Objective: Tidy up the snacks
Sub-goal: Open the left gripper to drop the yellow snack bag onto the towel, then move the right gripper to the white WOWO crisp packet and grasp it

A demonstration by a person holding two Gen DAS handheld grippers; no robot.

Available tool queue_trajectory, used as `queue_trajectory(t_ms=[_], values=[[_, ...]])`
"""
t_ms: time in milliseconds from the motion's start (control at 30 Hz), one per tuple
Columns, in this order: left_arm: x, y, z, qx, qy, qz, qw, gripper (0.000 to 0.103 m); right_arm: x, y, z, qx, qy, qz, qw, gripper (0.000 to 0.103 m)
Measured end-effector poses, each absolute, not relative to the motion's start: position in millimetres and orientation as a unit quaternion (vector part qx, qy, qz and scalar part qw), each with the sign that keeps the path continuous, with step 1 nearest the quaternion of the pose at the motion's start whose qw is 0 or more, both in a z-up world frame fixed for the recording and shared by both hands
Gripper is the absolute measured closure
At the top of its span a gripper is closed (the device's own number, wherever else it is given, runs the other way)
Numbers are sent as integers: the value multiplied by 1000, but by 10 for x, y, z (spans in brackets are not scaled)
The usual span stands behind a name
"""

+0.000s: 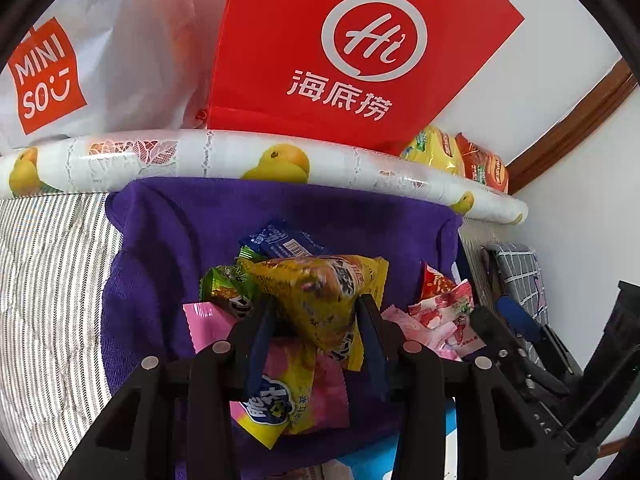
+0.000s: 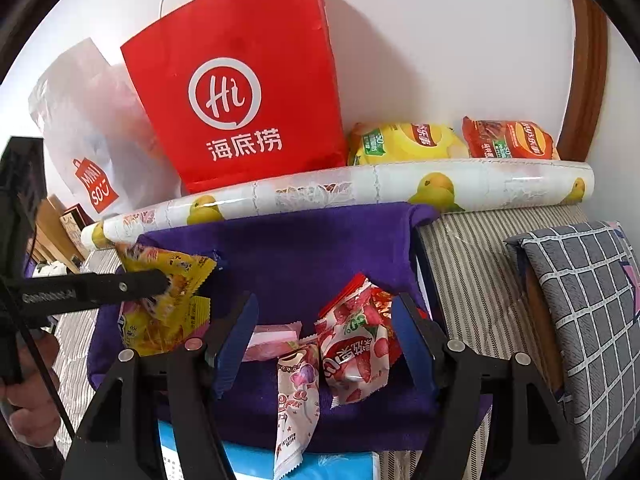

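My left gripper point(image 1: 316, 304) is shut on a yellow triangular snack packet point(image 1: 320, 292) and holds it above a purple cloth point(image 1: 160, 240). The same packet shows in the right wrist view point(image 2: 176, 280), pinched by the left gripper's finger point(image 2: 120, 286). Under it lie a pink-and-yellow packet point(image 1: 288, 392), a green packet point(image 1: 228, 284) and a blue packet point(image 1: 280, 240). My right gripper point(image 2: 324, 316) is open above a red strawberry packet point(image 2: 356, 344) and a pink-white lollipop packet point(image 2: 296, 400), touching neither.
A red paper bag point(image 2: 240, 92) and a white Miniso bag point(image 2: 92, 140) stand against the wall behind a rolled fruit-print sheet point(image 2: 360, 188). Yellow point(image 2: 404, 142) and red point(image 2: 508, 140) chip bags lie beside them. A grey checked cushion point(image 2: 580, 312) is at the right.
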State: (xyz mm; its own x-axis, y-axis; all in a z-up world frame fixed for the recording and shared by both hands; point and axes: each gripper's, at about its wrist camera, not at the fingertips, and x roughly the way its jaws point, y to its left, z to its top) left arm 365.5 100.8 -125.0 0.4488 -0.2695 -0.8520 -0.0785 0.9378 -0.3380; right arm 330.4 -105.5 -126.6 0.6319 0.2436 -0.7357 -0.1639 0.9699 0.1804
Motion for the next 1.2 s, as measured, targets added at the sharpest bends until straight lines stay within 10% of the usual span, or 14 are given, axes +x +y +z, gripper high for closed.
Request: queue_trajectory(t_ms=[1200], values=[[3093, 858, -405, -126, 468, -97, 869, 45, 2185, -1251, -692, 49, 378, 68, 922, 34]])
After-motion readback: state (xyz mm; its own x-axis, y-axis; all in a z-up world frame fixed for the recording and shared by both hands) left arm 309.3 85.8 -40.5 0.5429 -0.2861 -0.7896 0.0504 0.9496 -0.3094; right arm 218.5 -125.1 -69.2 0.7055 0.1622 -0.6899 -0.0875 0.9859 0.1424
